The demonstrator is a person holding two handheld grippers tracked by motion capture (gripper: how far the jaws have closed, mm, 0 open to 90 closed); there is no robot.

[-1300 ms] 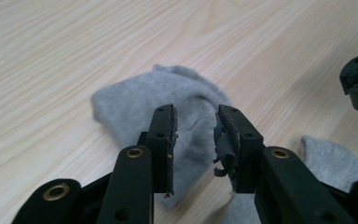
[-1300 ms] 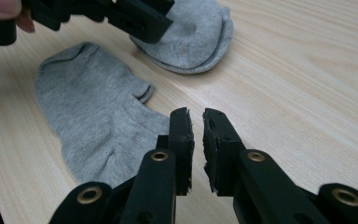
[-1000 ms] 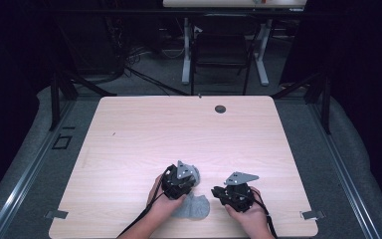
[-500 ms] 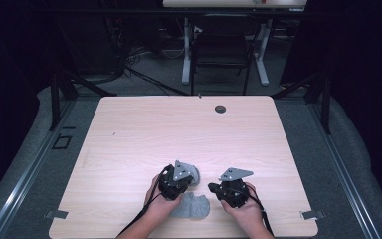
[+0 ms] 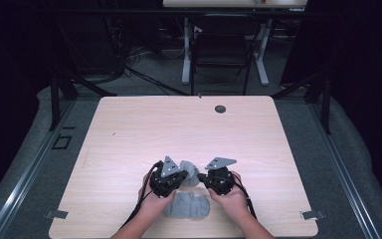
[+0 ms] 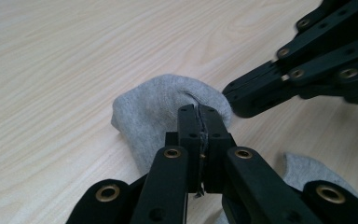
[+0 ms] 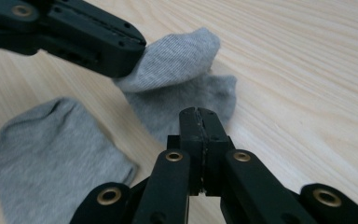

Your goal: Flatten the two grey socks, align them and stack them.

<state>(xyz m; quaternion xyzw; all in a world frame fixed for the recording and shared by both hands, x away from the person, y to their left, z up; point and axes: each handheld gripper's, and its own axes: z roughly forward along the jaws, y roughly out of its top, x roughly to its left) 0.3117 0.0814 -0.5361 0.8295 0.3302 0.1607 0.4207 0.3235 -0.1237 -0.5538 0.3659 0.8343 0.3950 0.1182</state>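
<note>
Holding one grey sock (image 5: 188, 172) at the table's (image 5: 129, 129) near edge, we pinch it with both grippers.
Left gripper (image 6: 199, 112) clamped on cloth; right gripper (image 7: 199, 114) likewise; sock part lifted.

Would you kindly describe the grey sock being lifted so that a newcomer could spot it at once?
On the wooden table, look at the near edge, between the person's two hands. Two grey socks are there: the raised sock is pinched in the left gripper, while the flat sock lies nearer the person.
</note>
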